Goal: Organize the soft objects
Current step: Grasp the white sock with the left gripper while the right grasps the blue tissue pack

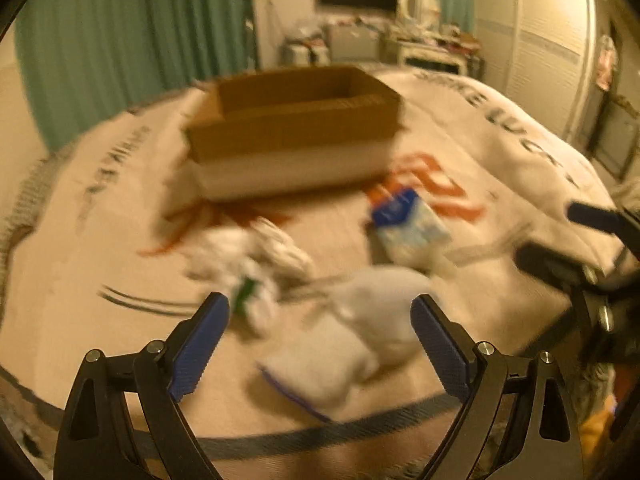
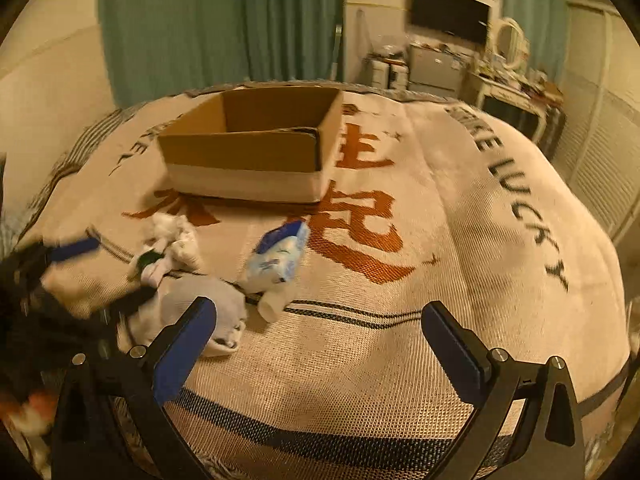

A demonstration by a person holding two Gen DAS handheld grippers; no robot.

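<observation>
An open cardboard box point(image 1: 292, 128) point(image 2: 248, 148) stands on the bed blanket. In front of it lie a crumpled white cloth with a green patch point(image 1: 248, 264) point(image 2: 168, 248), a blue and white soft pack point(image 1: 408, 224) point(image 2: 280, 256), and a white sock or cloth point(image 1: 360, 332) point(image 2: 200, 312). My left gripper point(image 1: 320, 312) is open, low over the white sock, which lies between its fingers. My right gripper point(image 2: 320, 320) is open and empty over bare blanket, right of the objects. Each gripper shows blurred at the other view's edge.
The cream blanket point(image 2: 440, 240) with orange characters and black lettering covers the bed. Green curtains point(image 2: 200, 20) hang behind. A cluttered dresser point(image 2: 512, 88), a wall television point(image 2: 448, 8) and a wardrobe point(image 1: 548, 40) stand at the back right.
</observation>
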